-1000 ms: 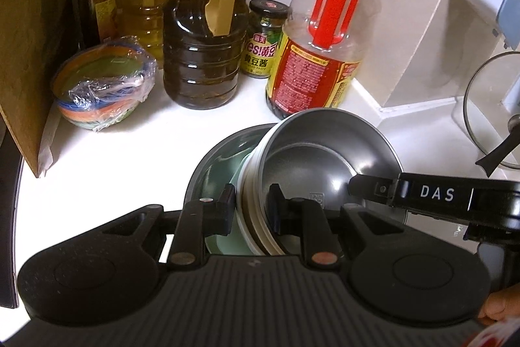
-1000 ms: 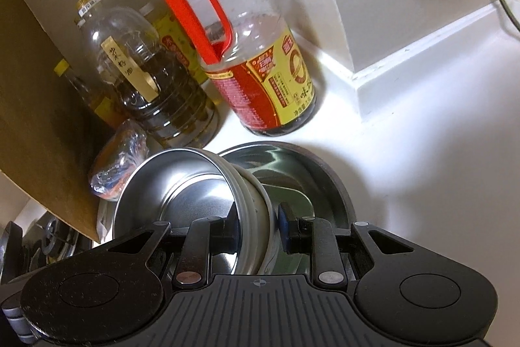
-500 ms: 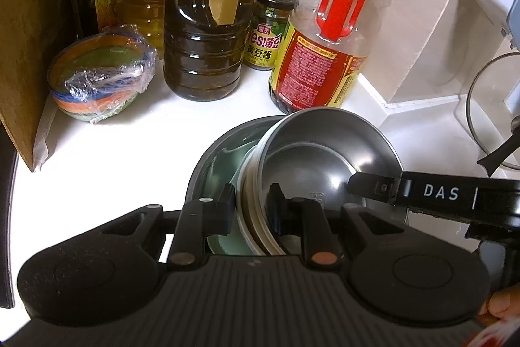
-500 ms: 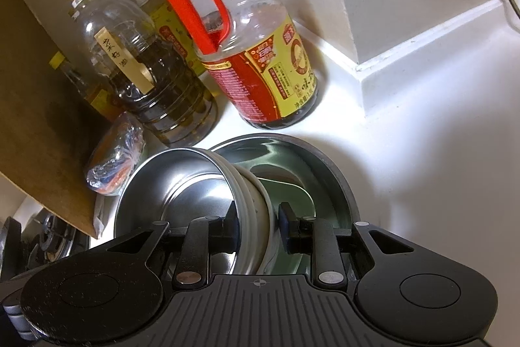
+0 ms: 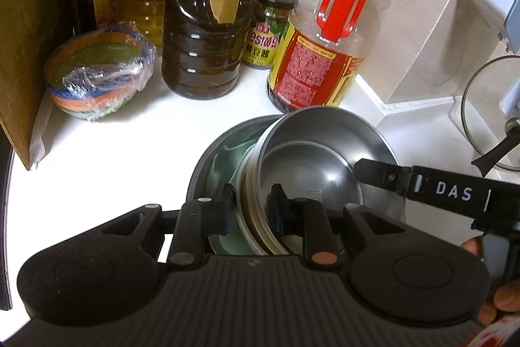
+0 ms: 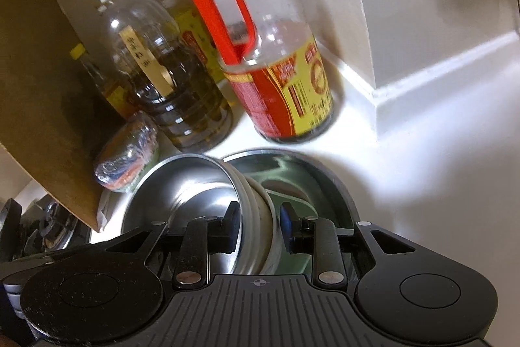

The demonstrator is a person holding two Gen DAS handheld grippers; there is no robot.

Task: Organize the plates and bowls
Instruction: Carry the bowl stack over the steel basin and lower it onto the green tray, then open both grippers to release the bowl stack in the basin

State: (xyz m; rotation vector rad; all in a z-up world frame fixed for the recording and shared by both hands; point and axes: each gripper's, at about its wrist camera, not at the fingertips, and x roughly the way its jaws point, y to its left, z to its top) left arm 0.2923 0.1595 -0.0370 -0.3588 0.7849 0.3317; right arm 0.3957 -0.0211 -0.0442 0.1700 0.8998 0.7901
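Steel bowls are sitting nested and tilted in your grip, a white one sandwiched between them, over a green dish inside a dark pan on the white counter. You are clamping your left gripper on the stack's rim, one finger outside and one inside. You are pinching the same stack with your right gripper from the other side. Just behind are standing a red-handled bottle, an oil jug and wrapped bowls.
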